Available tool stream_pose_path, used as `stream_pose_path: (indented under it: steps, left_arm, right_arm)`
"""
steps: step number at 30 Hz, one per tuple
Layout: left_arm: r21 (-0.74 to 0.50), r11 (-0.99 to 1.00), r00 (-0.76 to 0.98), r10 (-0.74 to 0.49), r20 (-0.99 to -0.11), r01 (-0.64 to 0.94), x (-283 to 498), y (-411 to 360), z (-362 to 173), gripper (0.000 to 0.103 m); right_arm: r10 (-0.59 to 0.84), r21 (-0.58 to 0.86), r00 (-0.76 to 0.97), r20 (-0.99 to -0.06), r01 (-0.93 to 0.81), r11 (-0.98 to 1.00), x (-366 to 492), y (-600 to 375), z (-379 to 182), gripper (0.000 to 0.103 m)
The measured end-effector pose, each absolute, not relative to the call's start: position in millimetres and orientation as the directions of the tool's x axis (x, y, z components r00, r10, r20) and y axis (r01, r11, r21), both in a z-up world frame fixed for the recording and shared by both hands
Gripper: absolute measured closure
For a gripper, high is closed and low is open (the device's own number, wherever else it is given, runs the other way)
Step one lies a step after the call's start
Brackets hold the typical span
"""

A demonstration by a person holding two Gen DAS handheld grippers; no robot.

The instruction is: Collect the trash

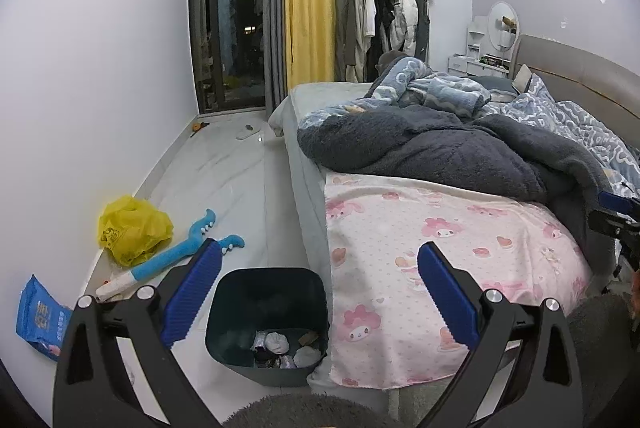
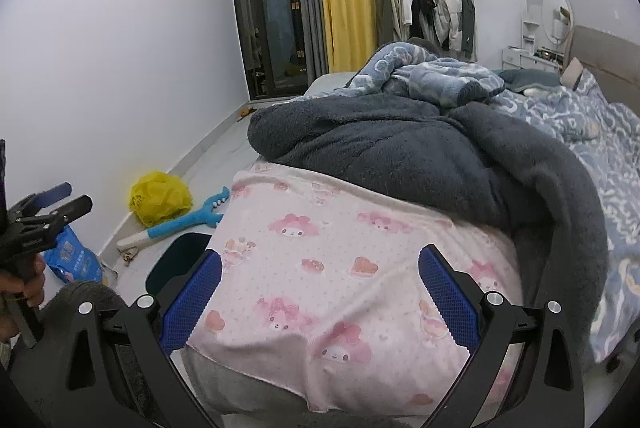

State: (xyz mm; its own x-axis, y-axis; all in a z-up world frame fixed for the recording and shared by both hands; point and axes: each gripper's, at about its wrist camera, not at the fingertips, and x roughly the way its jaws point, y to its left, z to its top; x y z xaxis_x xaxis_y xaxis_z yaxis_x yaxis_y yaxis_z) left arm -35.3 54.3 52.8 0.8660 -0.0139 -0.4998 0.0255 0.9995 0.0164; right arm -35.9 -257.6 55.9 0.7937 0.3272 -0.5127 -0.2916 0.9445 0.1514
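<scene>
The right gripper (image 2: 320, 268) is hovering with its jaws spread wide over the pink cartoon blanket (image 2: 340, 260), nothing lying between them; a dark grey fleece blanket (image 2: 400, 155) is lying heaped behind it; on the floor at left a crumpled yellow bag (image 2: 160, 197) is sitting beside a blue toy (image 2: 188, 222); the left gripper (image 2: 52, 203) is showing at the left edge.

My left gripper (image 1: 320, 288): black plastic frame, two arms forking outward, each tipped with a ribbed blue pad (image 1: 196, 292). Round silver screw heads (image 1: 493, 295) sit at the arm joints, two per side. Right gripper (image 2: 320, 288) is the same build, its blue pads (image 2: 446, 292) showing a fine mesh texture. Left of the right tongs, a hand (image 2: 24, 288) grips the other unit's black handle; no sleeve is visible there.
</scene>
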Motion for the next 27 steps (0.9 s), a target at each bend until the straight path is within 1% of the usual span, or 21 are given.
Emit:
stream_pose_path:
  steps: [4,10,17,27]
  left_arm:
    - [0.016,1.000,0.866,-0.013,-0.499,0.024,-36,53,49,0.003]
    - [0.009,1.000,0.868,-0.006,-0.497,0.012,-36,54,47,0.003]
    - [0.011,1.000,0.858,0.001,-0.513,0.006,-31,53,45,0.003]
    - [0.001,1.000,0.858,0.004,-0.513,-0.004,-32,57,45,0.003]
  right_arm:
    - [0.363,0.204,0.796,-0.485,-0.300,0.932,-39,-265,57,0.003]
    - [0.396,0.226,0.785,-0.476,-0.325,0.918,-40,-267,56,0.003]
    - [0.403,0.223,0.774,-0.488,-0.336,0.915,-40,-264,56,0.003]
    - [0.386,0.179,0.772,-0.505,-0.344,0.922,-41,-255,56,0.003]
